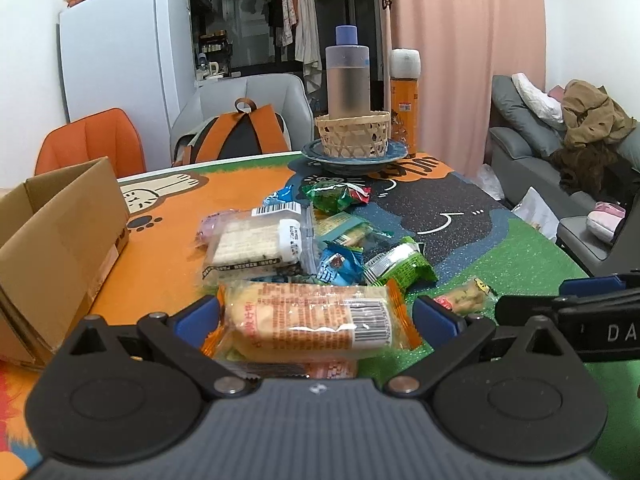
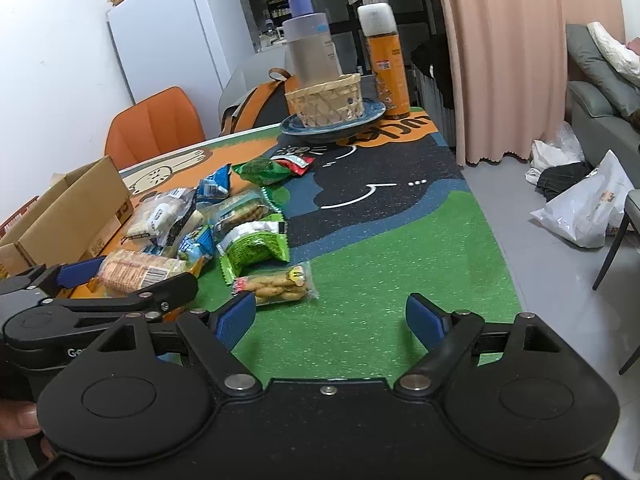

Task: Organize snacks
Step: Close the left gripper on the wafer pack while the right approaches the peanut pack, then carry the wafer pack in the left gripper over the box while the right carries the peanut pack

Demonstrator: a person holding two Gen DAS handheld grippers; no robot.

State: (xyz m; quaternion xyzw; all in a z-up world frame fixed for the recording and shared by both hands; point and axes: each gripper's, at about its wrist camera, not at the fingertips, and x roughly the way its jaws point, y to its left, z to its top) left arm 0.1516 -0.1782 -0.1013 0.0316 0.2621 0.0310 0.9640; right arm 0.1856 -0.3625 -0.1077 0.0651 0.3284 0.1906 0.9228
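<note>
A heap of wrapped snacks lies on the cartoon table mat. My left gripper (image 1: pixel 318 316) is low over the heap's near end, a blue pad at each end of an orange-wrapped cake packet (image 1: pixel 316 320). The pads flank it without visibly squeezing it. The right wrist view shows that packet (image 2: pixel 136 270) between the left gripper's fingers (image 2: pixel 80 272). My right gripper (image 2: pixel 330 316) stands open over bare green mat, with nothing between its pads. A clear peanut packet (image 2: pixel 276 284) lies just ahead of its left pad, and a green packet (image 2: pixel 256 246) lies beyond that. The open cardboard box (image 1: pixel 60 240) stands at the left.
At the table's far end a blue plate (image 1: pixel 316 154) carries a woven basket with a frosted bottle, with an orange can (image 1: pixel 404 108) beside it. Behind the table stand an orange chair (image 1: pixel 92 140) and a grey chair with a backpack. The table edge runs along the right, with floor, bags and a sofa beyond.
</note>
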